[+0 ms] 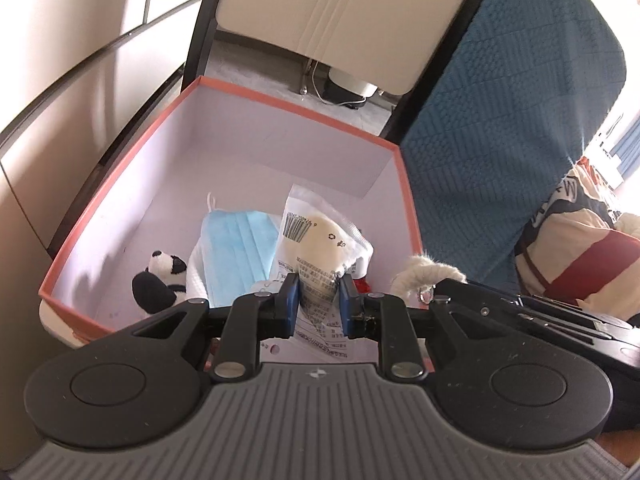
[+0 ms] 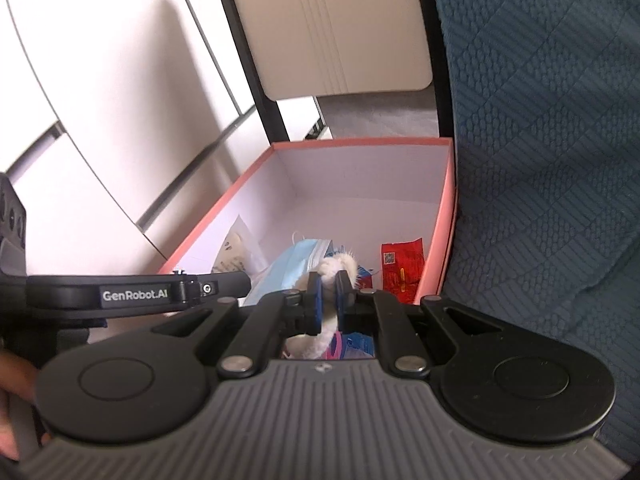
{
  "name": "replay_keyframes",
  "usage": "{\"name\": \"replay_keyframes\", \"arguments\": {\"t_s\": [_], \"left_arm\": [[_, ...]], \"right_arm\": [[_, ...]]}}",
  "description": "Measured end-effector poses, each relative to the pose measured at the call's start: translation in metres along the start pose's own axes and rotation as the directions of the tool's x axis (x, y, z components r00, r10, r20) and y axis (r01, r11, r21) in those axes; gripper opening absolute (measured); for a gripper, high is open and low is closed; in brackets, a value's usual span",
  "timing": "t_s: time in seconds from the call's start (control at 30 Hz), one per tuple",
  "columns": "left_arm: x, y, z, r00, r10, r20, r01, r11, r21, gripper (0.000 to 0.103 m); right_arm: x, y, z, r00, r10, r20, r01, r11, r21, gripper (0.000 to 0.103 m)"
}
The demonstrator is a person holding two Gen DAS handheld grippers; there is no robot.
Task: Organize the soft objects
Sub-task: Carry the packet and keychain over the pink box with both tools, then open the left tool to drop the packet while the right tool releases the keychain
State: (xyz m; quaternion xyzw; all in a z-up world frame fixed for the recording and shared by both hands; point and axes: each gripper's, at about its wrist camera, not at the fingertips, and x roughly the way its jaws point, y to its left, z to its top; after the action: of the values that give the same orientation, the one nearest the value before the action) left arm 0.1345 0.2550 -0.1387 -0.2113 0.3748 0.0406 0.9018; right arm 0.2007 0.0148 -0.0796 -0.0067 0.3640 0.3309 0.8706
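Two grips noted over the orange-rimmed white cardboard box (image 1: 248, 92). Left gripper (image 1: 318, 300) pinches a crinkly clear plastic packet with printed label (image 1: 316, 240): light, slippery, best held at its edge. Right gripper (image 2: 327, 300) clamps a white fluffy plush toy (image 2: 334, 270): soft, compressible.

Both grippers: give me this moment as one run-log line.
left gripper: shut on clear packet | right gripper: shut on white fluffy toy | both over open box | box holds: mask, panda toy
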Motion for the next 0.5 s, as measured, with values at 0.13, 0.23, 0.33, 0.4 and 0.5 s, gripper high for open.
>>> {"name": "replay_keyframes", "arguments": {"t_s": [0.13, 0.23, 0.33, 0.4, 0.5], "left_arm": [[0.015, 0.013, 0.008, 1.0, -0.002, -0.025, 0.002, 1.0, -0.003, 0.024], [0.026, 0.023, 0.012, 0.999, 0.006, -0.038, -0.006, 1.0, -0.003, 0.024], [0.038, 0.034, 0.015, 0.998, 0.015, -0.058, -0.016, 1.0, -0.013, 0.025], [0.045, 0.041, 0.016, 0.997, 0.016, -0.072, -0.018, 1.0, -0.021, 0.025], [0.051, 0.047, 0.018, 0.997, 0.017, -0.078, -0.02, 0.999, -0.027, 0.025]], "right_arm": [[0.022, 0.003, 0.003, 0.999, -0.016, -0.031, 0.015, 1.0, -0.009, 0.011], [0.041, 0.002, 0.004, 0.998, -0.03, -0.055, 0.03, 1.0, -0.003, 0.011], [0.057, 0.0, 0.005, 0.996, -0.043, -0.072, 0.043, 0.999, -0.005, 0.011], [0.067, -0.004, 0.006, 0.995, -0.055, -0.085, 0.055, 0.998, 0.003, 0.011], [0.078, -0.008, 0.007, 0.993, -0.068, -0.093, 0.069, 0.998, 0.011, 0.011]]}}
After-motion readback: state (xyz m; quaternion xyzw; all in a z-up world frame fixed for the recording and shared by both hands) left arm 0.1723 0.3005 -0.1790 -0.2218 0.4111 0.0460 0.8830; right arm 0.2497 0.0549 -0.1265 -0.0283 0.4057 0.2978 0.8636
